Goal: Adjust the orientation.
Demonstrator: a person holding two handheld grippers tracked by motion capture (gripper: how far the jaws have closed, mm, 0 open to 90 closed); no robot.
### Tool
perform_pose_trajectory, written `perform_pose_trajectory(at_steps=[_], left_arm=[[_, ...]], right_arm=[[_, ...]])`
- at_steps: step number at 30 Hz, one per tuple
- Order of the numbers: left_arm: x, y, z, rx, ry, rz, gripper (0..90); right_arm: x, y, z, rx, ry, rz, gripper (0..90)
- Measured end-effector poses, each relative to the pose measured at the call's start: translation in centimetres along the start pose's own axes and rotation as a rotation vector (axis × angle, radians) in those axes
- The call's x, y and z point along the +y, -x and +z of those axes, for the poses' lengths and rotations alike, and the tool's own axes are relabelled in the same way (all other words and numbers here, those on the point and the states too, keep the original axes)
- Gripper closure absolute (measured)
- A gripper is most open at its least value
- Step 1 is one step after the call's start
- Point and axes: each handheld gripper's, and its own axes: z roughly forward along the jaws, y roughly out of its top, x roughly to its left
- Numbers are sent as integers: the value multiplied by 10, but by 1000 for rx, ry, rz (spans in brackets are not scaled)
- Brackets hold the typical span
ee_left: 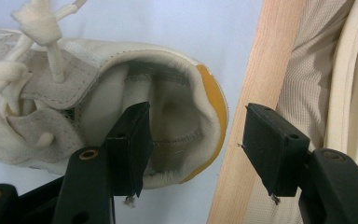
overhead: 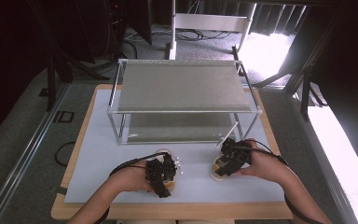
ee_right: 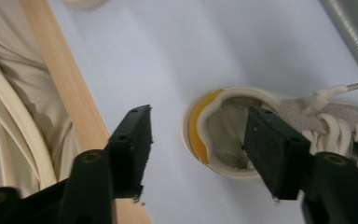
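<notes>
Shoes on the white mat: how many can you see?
2. One cream lace-up shoe under the left claw, near the mat's front edge; the other cream shoe under the right claw.

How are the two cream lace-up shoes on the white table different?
The left cream lace-up shoe lies near the table's middle; the right cream lace-up shoe lies nearer the metal shelf rack. The left gripper straddles its shoe's heel wall; the right gripper does likewise. Both have orange heel patches.

left shoe: cream, orange heel trim
right shoe: cream, orange heel trim
desk: white mat, wood edge
fingers: black
shelf: grey
</notes>
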Motion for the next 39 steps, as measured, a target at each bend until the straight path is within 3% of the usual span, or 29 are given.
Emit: perform_pose_trajectory(at_steps=[6, 9, 11, 16, 20, 26, 30, 34, 39], left_arm=[[0, 0, 1, -3, 2, -3, 412], [0, -1, 2, -4, -1, -2, 412], [0, -1, 2, -5, 0, -2, 412], [0, -1, 2, -9, 0, -7, 413], [0, -1, 2, -8, 0, -7, 414], [-1, -1, 3, -9, 7, -17, 421], [-1, -1, 2, -3, 3, -10, 421], [-1, -1, 2, -4, 7, -14, 421], [-1, 1, 3, 6, 20, -21, 421]], right_arm=[[10, 6, 16, 1, -120, -5, 566], [13, 10, 22, 28, -134, 33, 623], [15, 11, 26, 51, -141, 18, 697], [16, 7, 25, 39, -153, -24, 723], [16, 4, 21, 17, -185, -82, 737], [18, -10, 12, -22, -149, -227, 741], [24, -31, 8, -15, -113, -329, 744], [30, -55, 12, -8, -128, -427, 744], [33, -72, 22, 1, -133, -481, 742]])
